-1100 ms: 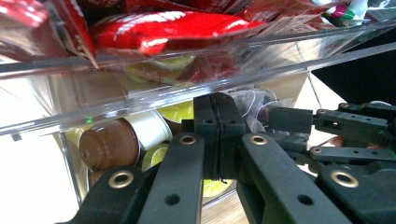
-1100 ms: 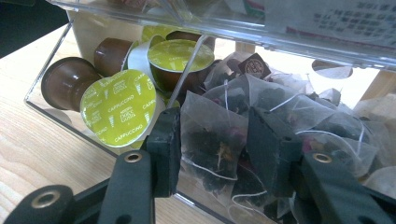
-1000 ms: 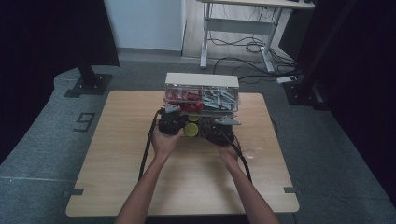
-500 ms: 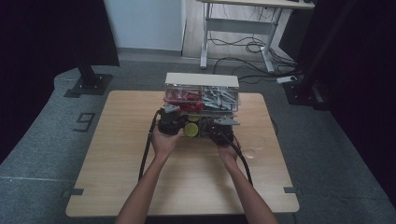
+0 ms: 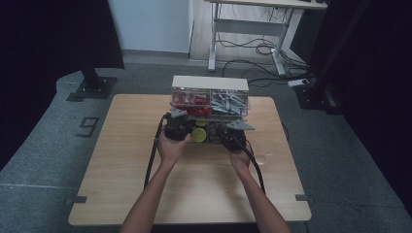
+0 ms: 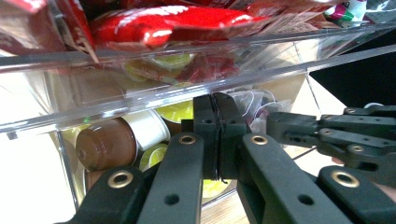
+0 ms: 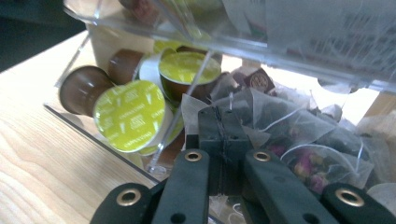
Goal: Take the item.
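Observation:
A clear two-tier organizer (image 5: 210, 85) stands at the far middle of the wooden table (image 5: 145, 184). Its upper drawer (image 6: 140, 100) holds red packets (image 6: 159, 25) and grey ones. The lower drawer is pulled out towards me. It holds brown coffee capsules (image 6: 100, 144) with lime-green lids (image 7: 130, 116) and tea bags (image 7: 299, 135). My left gripper (image 6: 215, 105) (image 5: 180, 126) is shut, its tips at the capsule side of the lower drawer. My right gripper (image 7: 218, 119) (image 5: 232, 132) is shut at the drawer's front wall, before the tea bags. Nothing shows between either pair of pads.
A green-lidded capsule (image 5: 198, 135) shows between the two grippers. Black cables trail back along both forearms. The upper drawer overhangs both grippers closely. A desk frame and loose cables lie on the floor beyond the table.

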`<state>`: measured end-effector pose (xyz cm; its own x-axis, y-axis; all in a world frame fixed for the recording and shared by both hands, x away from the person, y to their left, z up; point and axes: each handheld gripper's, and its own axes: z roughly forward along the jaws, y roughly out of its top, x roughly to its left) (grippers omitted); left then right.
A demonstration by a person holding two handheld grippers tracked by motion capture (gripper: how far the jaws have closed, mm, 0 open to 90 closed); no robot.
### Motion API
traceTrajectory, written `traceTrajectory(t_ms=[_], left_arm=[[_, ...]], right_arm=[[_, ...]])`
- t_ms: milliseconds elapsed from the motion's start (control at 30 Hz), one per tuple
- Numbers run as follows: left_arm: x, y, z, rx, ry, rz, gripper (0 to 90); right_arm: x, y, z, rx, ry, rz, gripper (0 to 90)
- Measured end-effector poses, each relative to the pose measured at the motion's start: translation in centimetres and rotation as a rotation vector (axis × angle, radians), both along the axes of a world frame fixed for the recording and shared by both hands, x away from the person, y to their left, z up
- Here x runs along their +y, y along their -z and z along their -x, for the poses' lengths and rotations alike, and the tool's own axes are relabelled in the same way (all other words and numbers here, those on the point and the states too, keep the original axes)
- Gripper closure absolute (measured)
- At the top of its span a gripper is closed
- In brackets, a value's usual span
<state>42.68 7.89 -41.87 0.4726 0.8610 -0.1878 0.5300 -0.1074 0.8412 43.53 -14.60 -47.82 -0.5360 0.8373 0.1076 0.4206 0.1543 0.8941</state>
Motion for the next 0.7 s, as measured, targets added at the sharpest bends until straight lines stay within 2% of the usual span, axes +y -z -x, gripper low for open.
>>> traceTrajectory(t_ms=[500, 700], left_arm=[[0.0, 0.0, 0.0, 0.001, 0.001, -0.003, 89.4], [0.0, 0.0, 0.0, 0.001, 0.001, -0.004, 89.4]], right_arm=[[-1.1, -2.0, 1.1, -0.056, -0.004, -0.025, 89.3], [-1.6, -2.8, 1.3, -0.066, -0.001, -0.032, 89.3]])
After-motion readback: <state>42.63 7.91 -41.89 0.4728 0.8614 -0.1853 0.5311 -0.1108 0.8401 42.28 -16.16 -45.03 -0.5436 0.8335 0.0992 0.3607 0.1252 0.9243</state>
